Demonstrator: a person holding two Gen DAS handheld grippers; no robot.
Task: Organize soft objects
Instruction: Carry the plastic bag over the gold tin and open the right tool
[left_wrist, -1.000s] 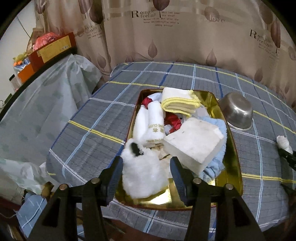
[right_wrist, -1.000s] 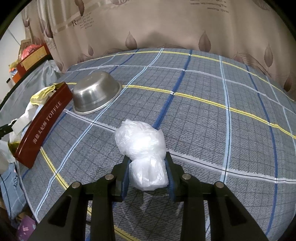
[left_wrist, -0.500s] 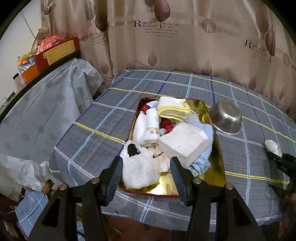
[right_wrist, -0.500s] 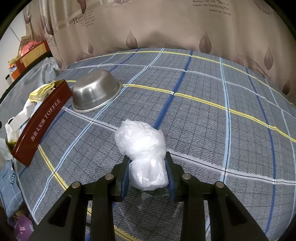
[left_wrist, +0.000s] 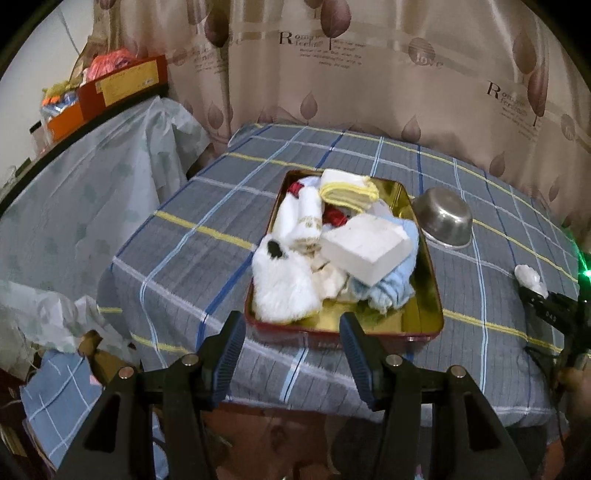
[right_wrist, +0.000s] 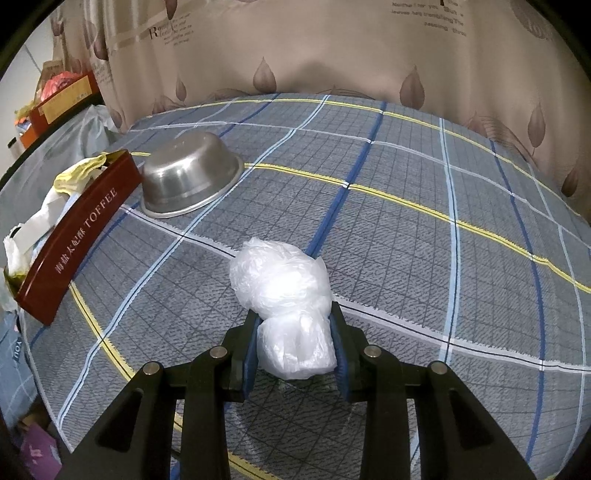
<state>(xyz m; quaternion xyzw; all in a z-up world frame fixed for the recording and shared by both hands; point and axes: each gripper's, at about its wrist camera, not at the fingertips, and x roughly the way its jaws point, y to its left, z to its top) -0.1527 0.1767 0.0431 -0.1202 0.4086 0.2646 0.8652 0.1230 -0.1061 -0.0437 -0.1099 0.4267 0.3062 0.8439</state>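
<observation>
A red and gold toffee tin sits on the plaid table, piled with soft things: a white fluffy item, a white foam block, a yellow-edged cloth, a rolled white towel and a blue cloth. My left gripper is open and empty, held back from the tin's near end. My right gripper is shut on a crumpled clear plastic bag just above the table, right of the tin. The bag also shows in the left wrist view.
An upturned steel bowl stands beside the tin's far right corner, also in the left wrist view. A covered surface with boxes lies to the left. A curtain hangs behind. Bags and cloth lie on the floor.
My left gripper has drawn back and up from the tin, so the tin looks smaller and farther. My right gripper still holds the plastic bag and has barely moved.
</observation>
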